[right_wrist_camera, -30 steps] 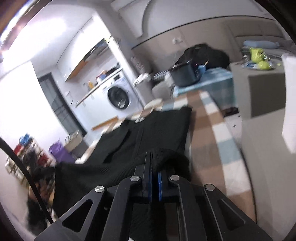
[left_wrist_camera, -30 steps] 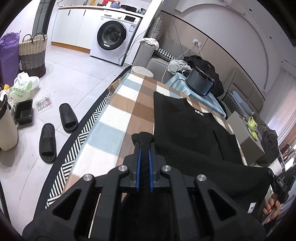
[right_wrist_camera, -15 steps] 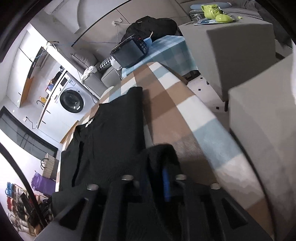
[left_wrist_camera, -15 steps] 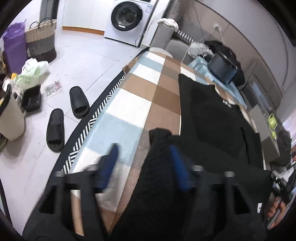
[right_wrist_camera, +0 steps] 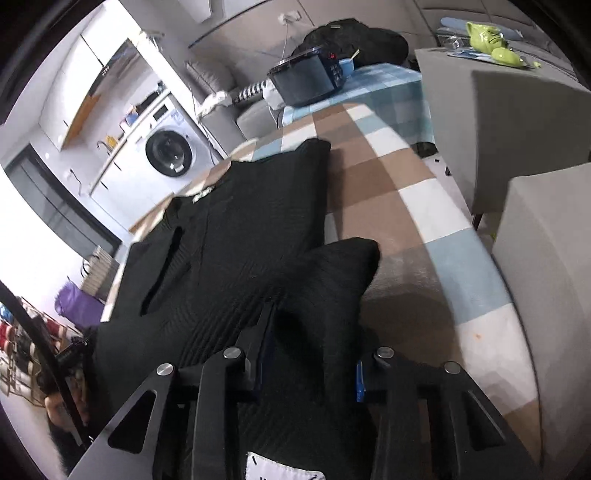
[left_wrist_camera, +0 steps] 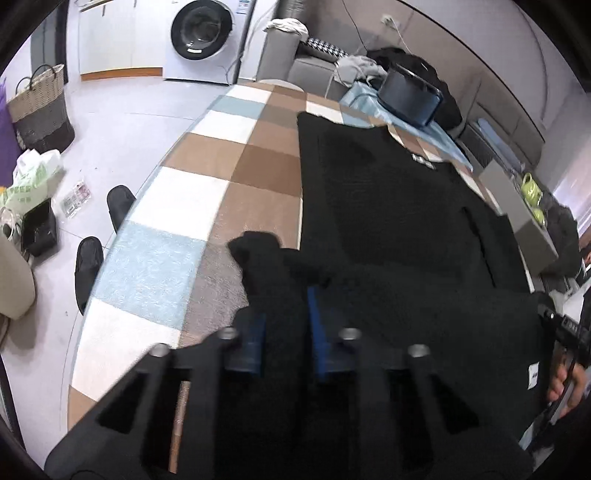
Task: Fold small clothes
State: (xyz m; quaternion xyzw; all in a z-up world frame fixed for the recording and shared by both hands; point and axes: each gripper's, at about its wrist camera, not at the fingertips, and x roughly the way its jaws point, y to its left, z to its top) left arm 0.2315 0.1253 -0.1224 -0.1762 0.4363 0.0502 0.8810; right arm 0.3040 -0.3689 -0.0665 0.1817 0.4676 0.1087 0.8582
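A black knit top (left_wrist_camera: 388, 206) lies spread on the checked cloth (left_wrist_camera: 207, 206) of the table, its near hem bunched up between the two tools. The left gripper (left_wrist_camera: 284, 317) has its blue-padded fingers (left_wrist_camera: 255, 336) apart, with a fold of the top lying loose between them. The right gripper (right_wrist_camera: 310, 343) is also spread wide, a hump of the same fabric sitting between its fingers. A washing machine (left_wrist_camera: 201, 33) stands far left.

Beside the checked table (left_wrist_camera: 207, 162): two black slippers (left_wrist_camera: 88, 266), one wicker basket (left_wrist_camera: 40, 107), one washing machine (left_wrist_camera: 201, 37); upon it, one black garment (left_wrist_camera: 388, 221).
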